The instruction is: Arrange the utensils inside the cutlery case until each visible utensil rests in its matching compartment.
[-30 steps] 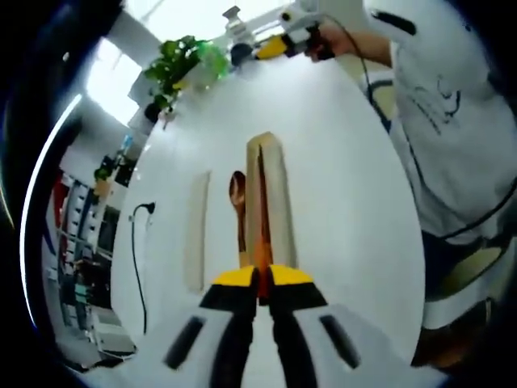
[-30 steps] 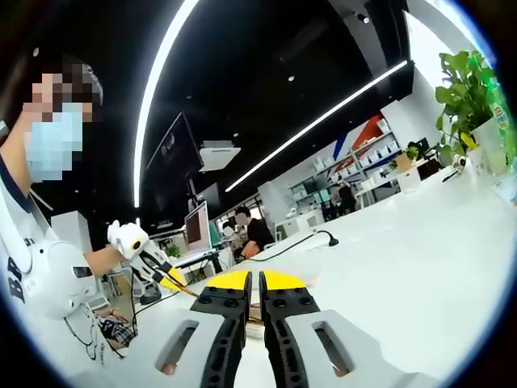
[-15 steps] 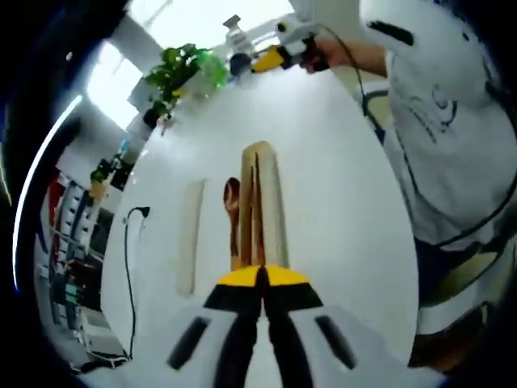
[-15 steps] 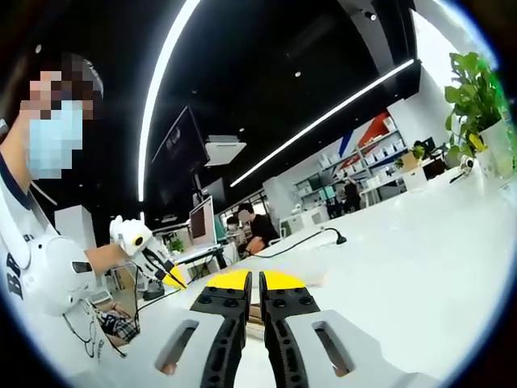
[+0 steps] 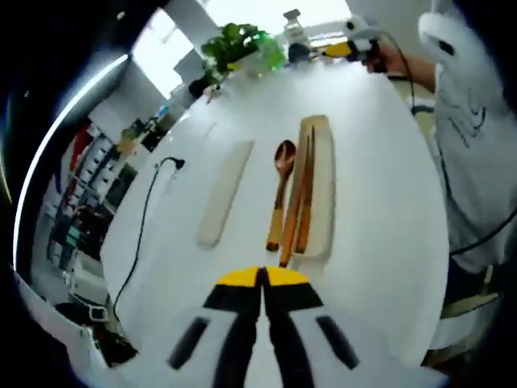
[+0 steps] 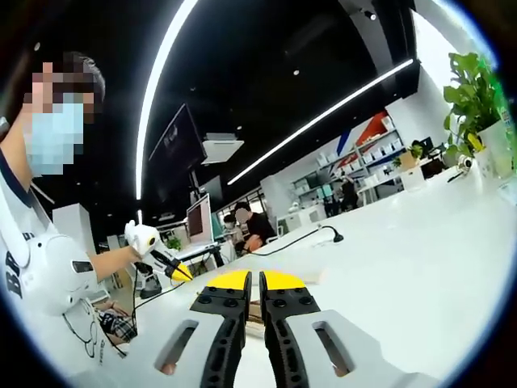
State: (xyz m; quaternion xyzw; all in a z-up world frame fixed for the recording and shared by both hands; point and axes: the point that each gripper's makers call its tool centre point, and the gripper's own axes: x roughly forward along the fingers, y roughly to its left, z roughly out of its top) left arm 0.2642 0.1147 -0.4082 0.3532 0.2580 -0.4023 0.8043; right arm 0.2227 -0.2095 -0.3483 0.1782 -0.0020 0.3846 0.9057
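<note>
On the white table [image 5: 380, 202] lies a pale wooden cutlery case [image 5: 323, 182], long and narrow. A pair of brown chopsticks [image 5: 302, 202] lies slanted across its left edge, the near ends sticking out past the case. A wooden spoon [image 5: 279, 190] rests on the table just left of the case, bowl pointing away. My left gripper [image 5: 262, 277] is shut, empty, a short way back from the chopstick ends. Far across the table a hand holds my right gripper [image 5: 343, 49]. In the right gripper view that gripper [image 6: 254, 280] is shut, and the left gripper [image 6: 171, 270] hangs at the left.
A flat pale lid strip [image 5: 226, 192] lies left of the spoon. A black cable [image 5: 144, 234] runs along the table's left side. A potted plant [image 5: 236, 44] stands at the far edge. The person in white [image 5: 477, 137] stands along the right.
The left gripper has pulled back and up from the utensils; the chopstick ends that sat at its tips now lie free beyond them. The right gripper view has barely shifted.
</note>
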